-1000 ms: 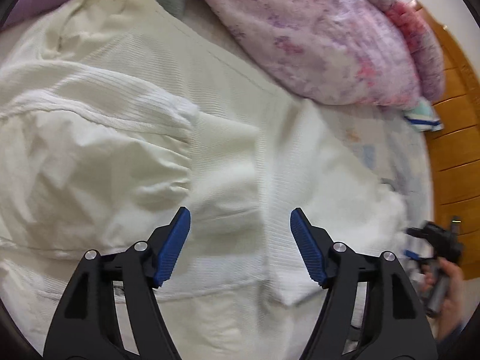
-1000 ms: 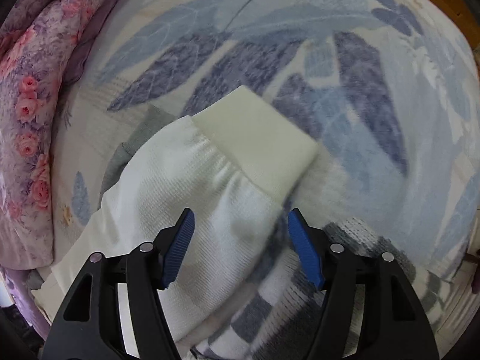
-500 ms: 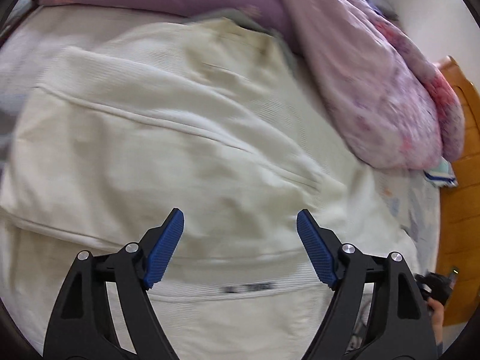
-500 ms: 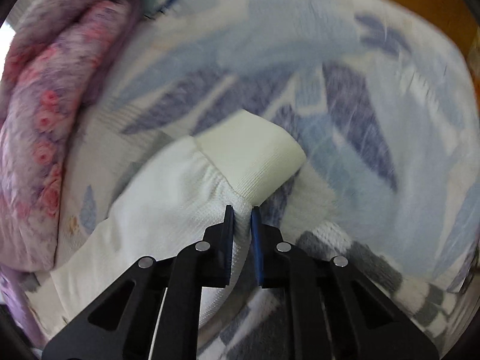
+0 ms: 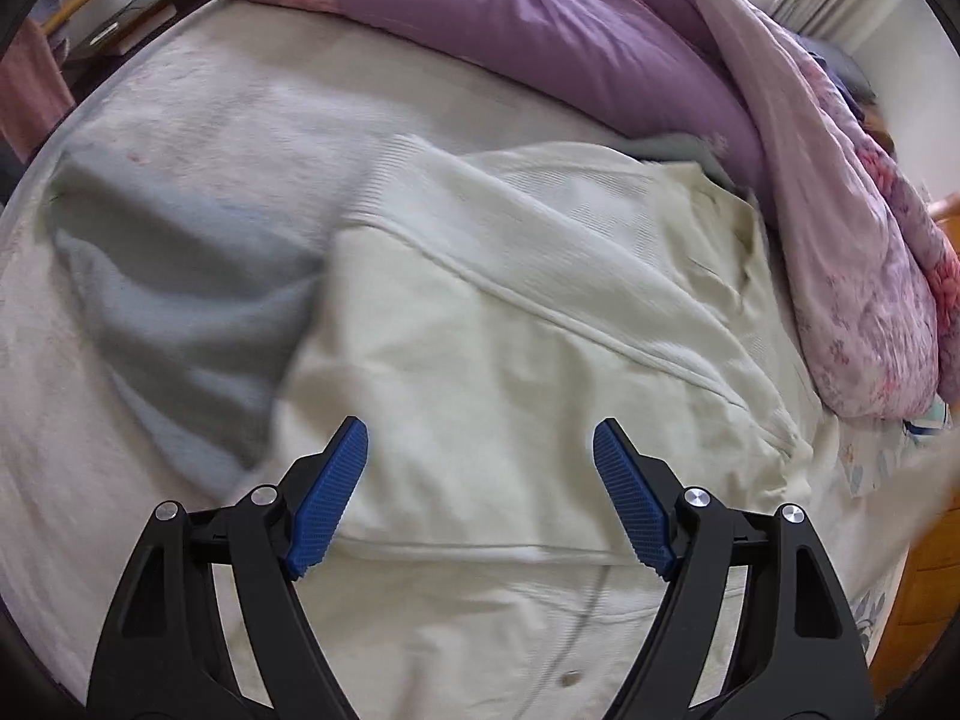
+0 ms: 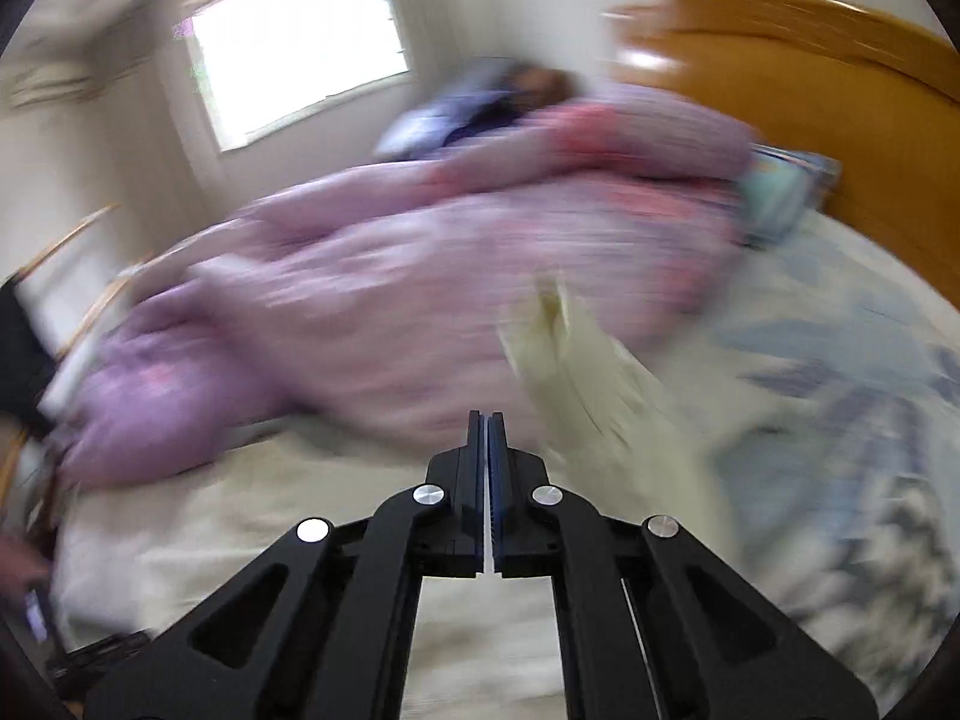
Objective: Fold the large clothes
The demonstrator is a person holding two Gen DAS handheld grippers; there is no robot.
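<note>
A large cream-white knit garment (image 5: 510, 330) lies spread on the bed in the left wrist view, one side folded over along a long seam. My left gripper (image 5: 480, 498) is open and empty, hovering just above the garment's near part. In the blurred right wrist view my right gripper (image 6: 487, 420) is shut, jaws pressed together, and the garment's cream sleeve (image 6: 600, 396) hangs lifted at its right side; the pinch point itself is hidden.
A purple floral duvet (image 5: 600, 42) is heaped along the far side of the bed. A grey-white blanket (image 5: 168, 252) lies left of the garment. A wooden headboard (image 6: 810, 78) stands at the right, with a blue leaf-print sheet (image 6: 852, 420) below it.
My right gripper closed on the sleeve cuff, then swung up and over fast, lifting the sleeve. My left gripper stayed open and drew back from the garment, its view shifting left.
</note>
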